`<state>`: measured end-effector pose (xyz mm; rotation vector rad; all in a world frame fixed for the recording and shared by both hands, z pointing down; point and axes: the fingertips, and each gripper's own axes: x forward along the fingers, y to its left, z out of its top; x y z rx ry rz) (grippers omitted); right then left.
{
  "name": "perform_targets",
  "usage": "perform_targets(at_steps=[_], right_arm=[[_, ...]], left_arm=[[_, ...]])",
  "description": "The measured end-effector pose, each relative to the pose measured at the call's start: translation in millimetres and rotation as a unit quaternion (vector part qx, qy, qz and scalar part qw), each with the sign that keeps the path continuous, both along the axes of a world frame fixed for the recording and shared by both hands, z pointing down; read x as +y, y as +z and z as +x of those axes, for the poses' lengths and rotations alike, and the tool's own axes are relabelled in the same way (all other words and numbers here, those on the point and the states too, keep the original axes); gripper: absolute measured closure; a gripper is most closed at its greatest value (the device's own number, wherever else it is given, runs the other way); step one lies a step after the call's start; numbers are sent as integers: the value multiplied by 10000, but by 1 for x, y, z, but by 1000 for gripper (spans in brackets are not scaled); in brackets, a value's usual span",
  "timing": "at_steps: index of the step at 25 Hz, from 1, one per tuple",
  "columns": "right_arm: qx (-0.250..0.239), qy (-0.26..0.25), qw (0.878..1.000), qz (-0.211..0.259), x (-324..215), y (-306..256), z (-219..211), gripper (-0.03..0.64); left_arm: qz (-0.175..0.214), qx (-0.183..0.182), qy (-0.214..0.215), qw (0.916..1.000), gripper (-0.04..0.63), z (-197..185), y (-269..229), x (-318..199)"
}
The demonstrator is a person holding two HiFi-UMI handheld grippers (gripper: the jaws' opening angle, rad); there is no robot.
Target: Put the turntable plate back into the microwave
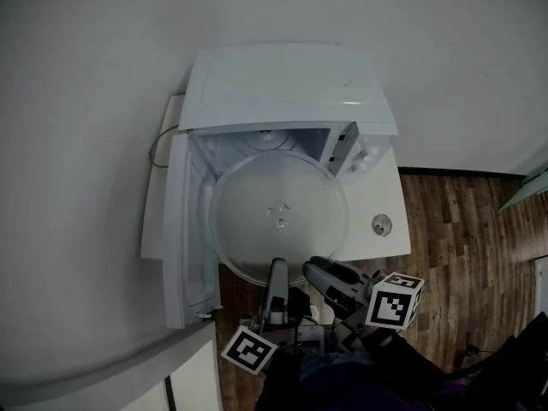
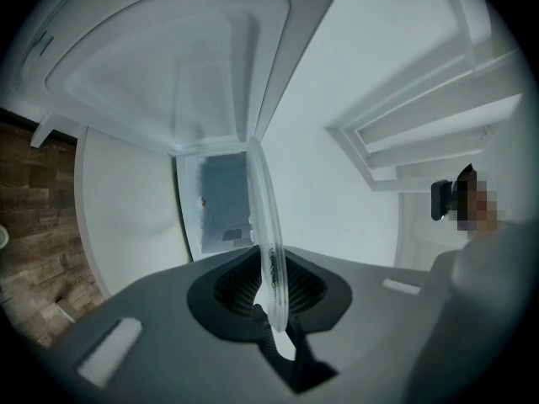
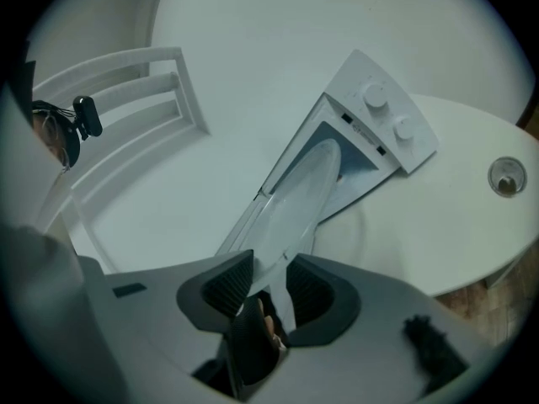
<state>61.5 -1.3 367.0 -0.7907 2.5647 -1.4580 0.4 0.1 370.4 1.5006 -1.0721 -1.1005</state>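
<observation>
The round clear glass turntable plate (image 1: 278, 217) hangs level in front of the open white microwave (image 1: 282, 84), its far edge at the mouth of the cavity. My left gripper (image 1: 276, 268) is shut on the plate's near rim. My right gripper (image 1: 315, 268) grips the same rim just to the right. In the left gripper view the plate (image 2: 265, 225) stands edge-on between the pads of the left gripper (image 2: 271, 289). In the right gripper view the plate (image 3: 295, 200) runs from the right gripper (image 3: 268, 289) toward the microwave's knob panel (image 3: 383, 112).
The microwave door (image 1: 184, 229) swings open to the left. The microwave sits on a white table (image 1: 390, 182) with a small round object (image 1: 381, 224) near its right edge. Wooden floor (image 1: 462, 255) lies to the right. A white slatted frame (image 3: 126, 99) stands beside the table.
</observation>
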Motion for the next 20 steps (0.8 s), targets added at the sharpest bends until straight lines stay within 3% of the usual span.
perform_targets(at_steps=[7, 11, 16, 20], right_arm=[[151, 15, 9999, -33, -12, 23, -4, 482], [414, -85, 9990, 106, -22, 33, -7, 468], [684, -172, 9972, 255, -30, 40, -7, 462], [1104, -264, 9926, 441, -42, 49, -2, 463]], left_arm=[[-108, 377, -70, 9992, 548, -4, 25, -14], [-2, 439, -90, 9990, 548, -7, 33, -27], [-78, 782, -164, 9968, 545, -11, 47, -40], [-47, 786, -281, 9965, 543, -19, 59, -62]])
